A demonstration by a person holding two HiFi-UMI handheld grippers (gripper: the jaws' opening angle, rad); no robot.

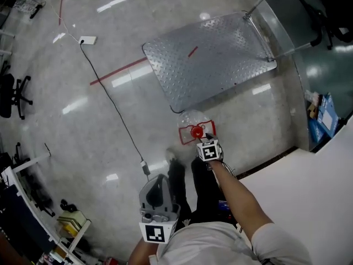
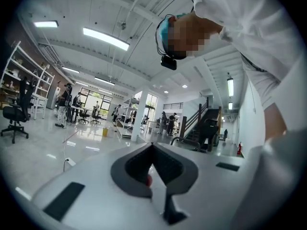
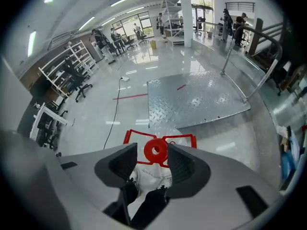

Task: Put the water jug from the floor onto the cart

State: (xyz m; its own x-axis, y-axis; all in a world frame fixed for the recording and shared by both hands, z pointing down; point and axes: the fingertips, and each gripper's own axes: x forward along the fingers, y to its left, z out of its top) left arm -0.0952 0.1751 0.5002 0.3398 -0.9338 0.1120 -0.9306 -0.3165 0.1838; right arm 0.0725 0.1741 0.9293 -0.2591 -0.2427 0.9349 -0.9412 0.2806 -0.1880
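Note:
The clear water jug (image 1: 192, 121) with a red cap (image 1: 196, 131) and a red handle frame stands on the floor just in front of the cart's steel deck (image 1: 209, 57). My right gripper (image 1: 205, 139) points steeply down over it. In the right gripper view the right gripper (image 3: 151, 146) is open, and the red cap (image 3: 156, 150) shows between its fingertips; contact cannot be made out. The cart's deck (image 3: 196, 99) lies beyond, its push bar (image 3: 249, 47) at the far end. My left gripper (image 1: 158, 179) hangs near my body, pointing level. In its own view the left gripper (image 2: 152, 146) is shut, holding nothing.
A black cable (image 1: 113, 106) runs across the floor from a white socket strip (image 1: 88, 40) to beside my feet. A red tape line (image 1: 118, 70) lies left of the cart. Office chairs (image 1: 14, 93) and shelving (image 1: 33, 203) stand at the left. A white surface (image 1: 309, 181) and a blue box (image 1: 326, 115) are at the right.

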